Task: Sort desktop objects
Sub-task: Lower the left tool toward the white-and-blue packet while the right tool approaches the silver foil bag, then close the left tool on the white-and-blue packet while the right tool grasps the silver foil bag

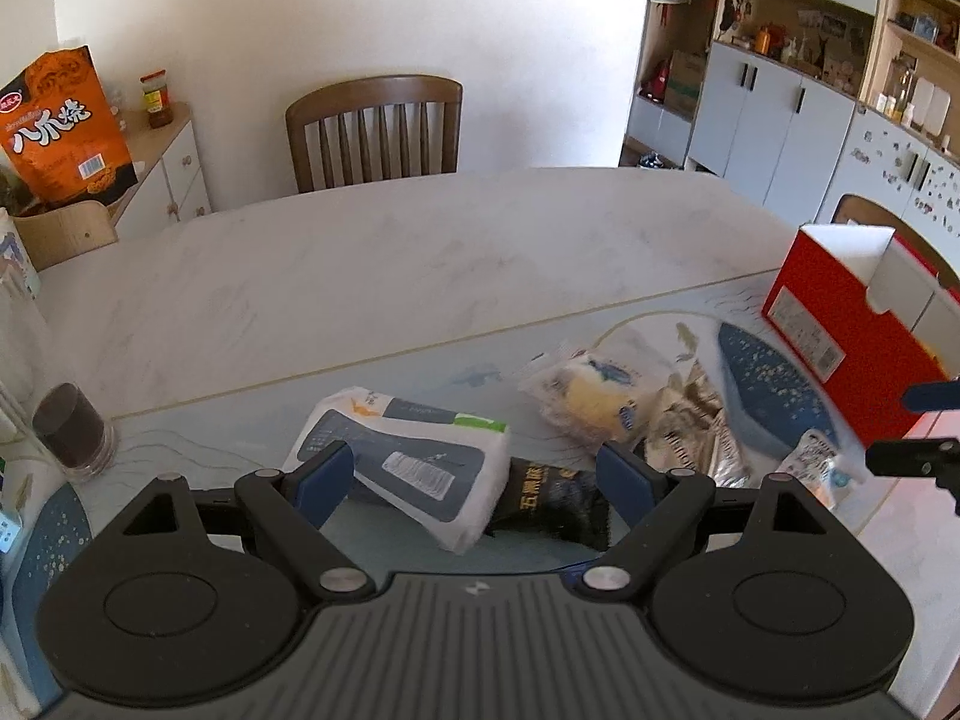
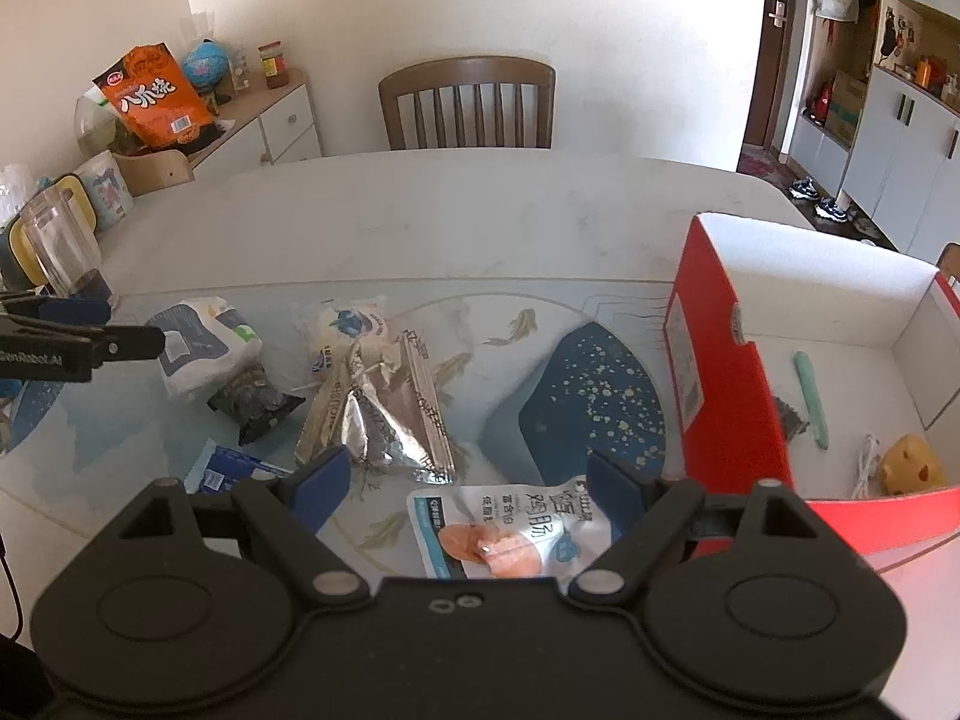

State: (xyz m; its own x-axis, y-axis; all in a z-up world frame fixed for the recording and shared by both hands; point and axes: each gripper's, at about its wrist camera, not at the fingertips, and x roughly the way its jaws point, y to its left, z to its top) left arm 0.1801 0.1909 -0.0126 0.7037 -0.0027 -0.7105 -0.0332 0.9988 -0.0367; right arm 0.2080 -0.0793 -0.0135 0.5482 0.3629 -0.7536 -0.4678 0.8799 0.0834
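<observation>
A: What is the left gripper (image 1: 474, 483) doing?

B: Its jaws are spread wide with nothing between them. It hangs over the near edge of the tabletop (image 1: 384, 264), above a white tissue pack (image 1: 408, 462) and a black snack packet (image 1: 555, 507) that lies against the pack's side.

A: And the right gripper (image 2: 471, 495)?

B: Spread apart as well, pinching nothing. A chicken sausage pouch (image 2: 510, 531) lies flat on the glass mat (image 2: 540, 306) just under the gap between its fingers.

A: What lies further out?

B: Beyond the pouch sits a crumpled silver foil bag (image 2: 378, 414), and touching its far end a clear-wrapped blueberry bun (image 2: 345, 327). A small blue and white sachet (image 2: 225, 468) lies near the mat's near edge, just beside the right gripper's left finger.

A: Where does the sorting box stand?

B: The red box (image 2: 729, 396) stands open at the right edge of the tabletop. Inside it lie a pale green pen (image 2: 811, 399), a yellow cheese-shaped item (image 2: 912, 462) with a white cable (image 2: 866, 462) beside it, and a dark thing I cannot identify.

A: Anything at the left edge?

B: A glass tumbler (image 2: 63, 249) with a dark bottom. A wooden chair (image 2: 468, 105) stands behind the far edge.
</observation>
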